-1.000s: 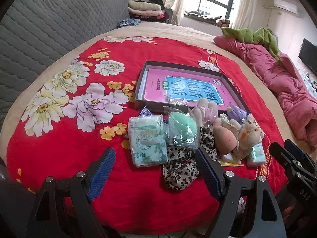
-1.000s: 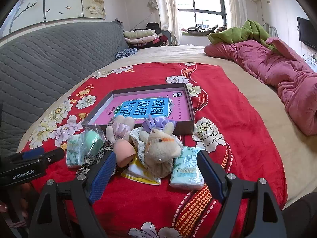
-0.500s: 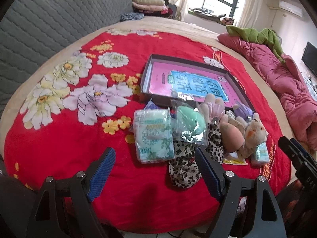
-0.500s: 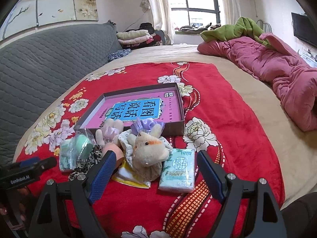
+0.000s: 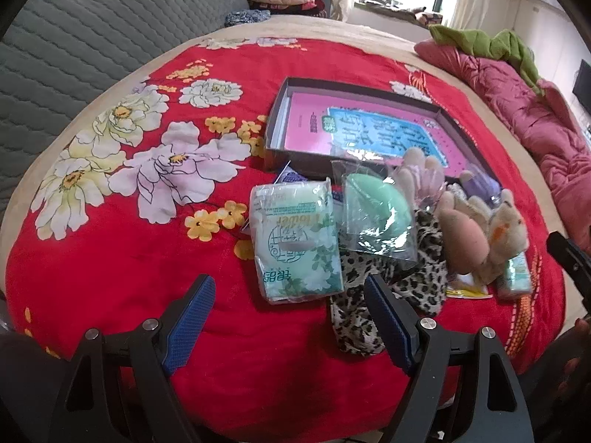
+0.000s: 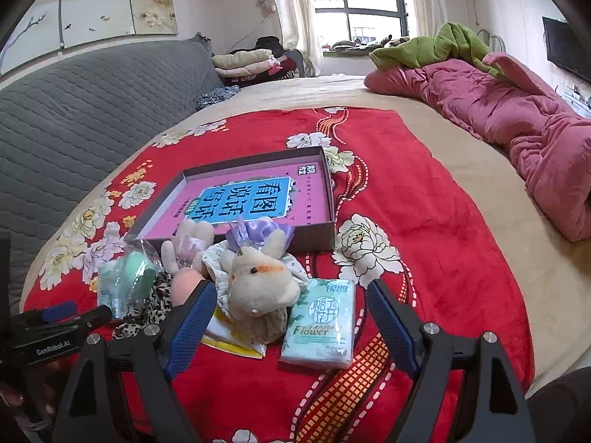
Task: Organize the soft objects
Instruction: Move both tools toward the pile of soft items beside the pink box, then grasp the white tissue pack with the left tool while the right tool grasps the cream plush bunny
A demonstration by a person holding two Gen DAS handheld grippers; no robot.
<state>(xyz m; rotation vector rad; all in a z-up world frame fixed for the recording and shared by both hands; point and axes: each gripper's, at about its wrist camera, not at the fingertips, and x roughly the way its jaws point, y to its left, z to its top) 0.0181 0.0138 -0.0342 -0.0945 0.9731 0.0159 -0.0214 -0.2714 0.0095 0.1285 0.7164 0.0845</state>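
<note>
Soft items lie in a row on the red floral blanket [image 5: 129,258] before a shallow dark box [image 5: 280,118] with a pink sheet inside. A green tissue pack [image 5: 295,243], a bagged green sponge [image 5: 376,214], a leopard cloth [image 5: 388,295], a peach sponge [image 5: 461,240] and a beige plush toy [image 5: 506,236] show in the left wrist view. My left gripper [image 5: 288,299] is open just short of the tissue pack. My right gripper [image 6: 291,306] is open, with the plush toy [image 6: 258,284] and a second tissue pack [image 6: 321,317] between and beyond its fingers.
A grey quilted headboard [image 6: 92,103] runs along the left. A pink duvet [image 6: 517,110] with a green cloth [image 6: 436,48] lies on the right. Folded clothes [image 6: 247,62] sit at the far end. The box [image 6: 328,199] stands behind the pile.
Both grippers have moved forward toward the pile, so the objects look larger and nearer. Nothing was grasped and the items lie where they were.
</note>
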